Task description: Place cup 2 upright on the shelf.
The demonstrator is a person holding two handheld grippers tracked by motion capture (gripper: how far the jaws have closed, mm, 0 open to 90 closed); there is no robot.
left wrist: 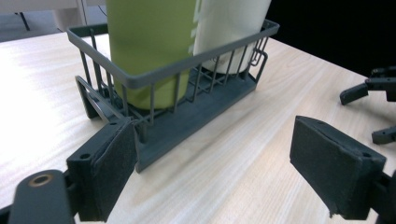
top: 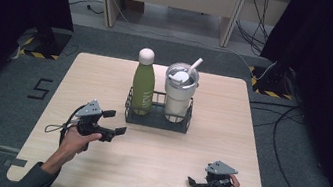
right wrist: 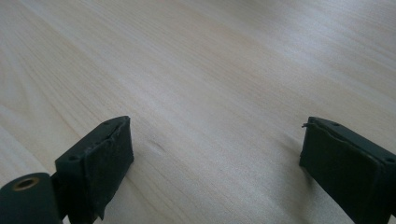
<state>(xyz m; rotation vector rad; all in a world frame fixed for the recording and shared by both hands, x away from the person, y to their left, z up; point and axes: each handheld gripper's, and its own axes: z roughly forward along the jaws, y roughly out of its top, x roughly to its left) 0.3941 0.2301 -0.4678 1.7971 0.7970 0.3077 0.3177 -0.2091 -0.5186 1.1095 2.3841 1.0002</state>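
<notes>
A dark wire basket (top: 156, 120) stands mid-table and holds a green bottle (top: 143, 87) with a pale cap and a white tumbler (top: 178, 94) with a lid and straw. My left gripper (top: 115, 122) is open just left of the basket, pointing at it. In the left gripper view the basket (left wrist: 187, 121) is close ahead, with the green bottle (left wrist: 149, 46) and the tumbler (left wrist: 229, 28) inside it. My right gripper (top: 192, 183) rests near the table's front right edge, open, its jaws wide over bare wood (right wrist: 210, 93).
The light wooden table (top: 107, 74) has bare room all round the basket. Black curtains flank the scene, cables lie on the floor at right, and a wooden bench stands behind. The right gripper (left wrist: 373, 107) shows far off in the left gripper view.
</notes>
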